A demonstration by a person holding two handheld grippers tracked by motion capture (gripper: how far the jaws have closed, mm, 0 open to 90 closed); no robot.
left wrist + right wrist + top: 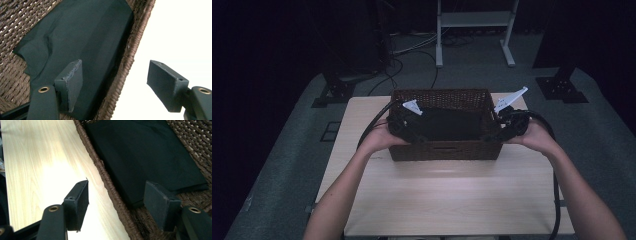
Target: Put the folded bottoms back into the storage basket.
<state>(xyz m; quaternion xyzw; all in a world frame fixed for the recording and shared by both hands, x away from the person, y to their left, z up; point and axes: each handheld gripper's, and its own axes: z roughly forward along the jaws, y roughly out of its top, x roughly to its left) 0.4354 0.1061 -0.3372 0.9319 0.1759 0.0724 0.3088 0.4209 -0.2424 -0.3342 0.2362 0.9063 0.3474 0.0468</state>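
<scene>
Wooden table [437,200]: left tool [113,83], right tool [122,205] both apart, astride wicker basket [442,150] rims, pads clear.

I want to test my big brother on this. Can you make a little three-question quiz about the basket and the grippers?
1. True or false: each gripper has one jaw inside the wicker basket and one jaw outside its wall.
2. What lies in the bottom of the basket?
A. a folded dark cloth
B. a red ball
C. a stack of plates
3. What does the basket stand on?

Key
1. True. The left gripper and the right gripper both straddle the rim, with jaws apart and not pressing on it.
2. A
3. A light wooden table.
</scene>
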